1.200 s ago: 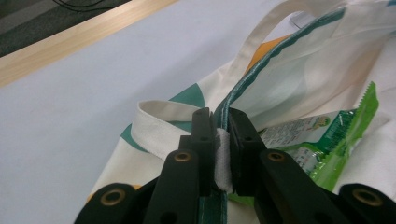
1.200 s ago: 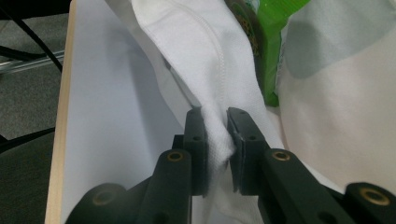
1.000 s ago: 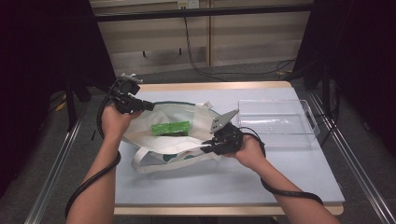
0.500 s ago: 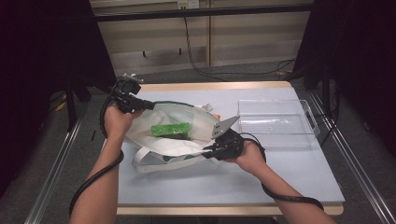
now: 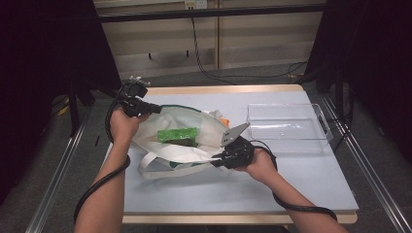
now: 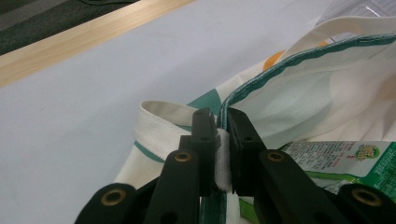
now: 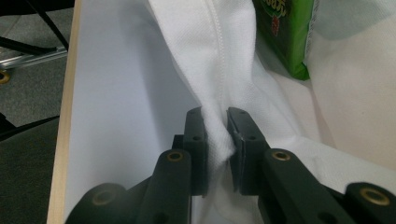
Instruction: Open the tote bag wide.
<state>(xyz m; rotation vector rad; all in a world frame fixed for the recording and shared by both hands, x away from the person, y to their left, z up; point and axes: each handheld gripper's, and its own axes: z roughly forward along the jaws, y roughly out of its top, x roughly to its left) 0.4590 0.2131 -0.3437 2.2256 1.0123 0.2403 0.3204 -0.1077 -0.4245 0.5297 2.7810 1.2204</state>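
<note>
While clamped between each gripper, tote bag [image 5: 180,141] mouth open, green packet [image 5: 177,134] inside

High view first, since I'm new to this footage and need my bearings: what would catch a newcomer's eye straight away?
The white cloth bag at mid-table, held open from both sides: the left gripper is shut on its green-trimmed rim and the right gripper pinches its near edge. Inside the opening lies a bright green packet. To the right stands a clear plastic tray.
</note>
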